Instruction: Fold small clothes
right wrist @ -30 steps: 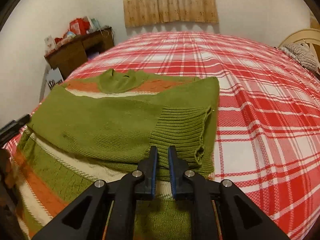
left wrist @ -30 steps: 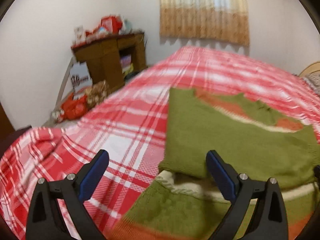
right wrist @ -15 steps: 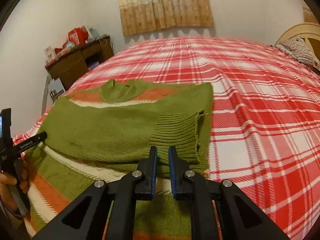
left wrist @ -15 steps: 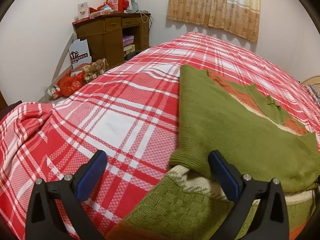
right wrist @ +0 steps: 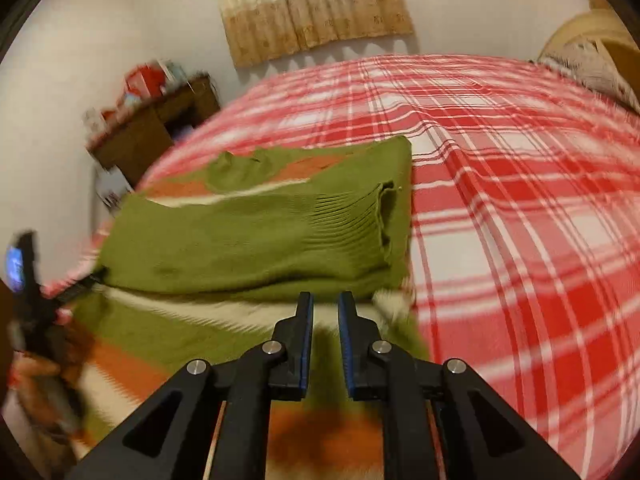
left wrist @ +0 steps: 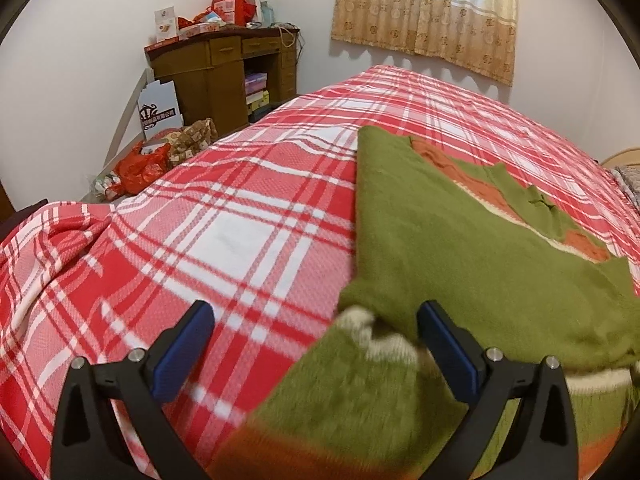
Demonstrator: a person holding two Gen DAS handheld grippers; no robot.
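Red-and-white plaid covers the bed [left wrist: 248, 240], which fills most of both views; a patterned curtain [left wrist: 432, 12] hangs on the pale wall behind it, and a dark wooden desk [left wrist: 224, 68] piled with boxes stands in the corner.

On the bed lies a green sweater [right wrist: 256, 236] with orange and cream stripes, its sleeves folded in across the chest so that one ribbed cuff [right wrist: 360, 220] lies near the sweater's right edge.

Over the sweater's lower left edge the left claw [left wrist: 316, 344] is spread wide, one finger above bare plaid and the other above the knit, with nothing pinched.

Near the lower part of the sweater, the right claw [right wrist: 325, 312] has its fingers drawn almost together with a narrow gap between them, and no cloth is caught there.
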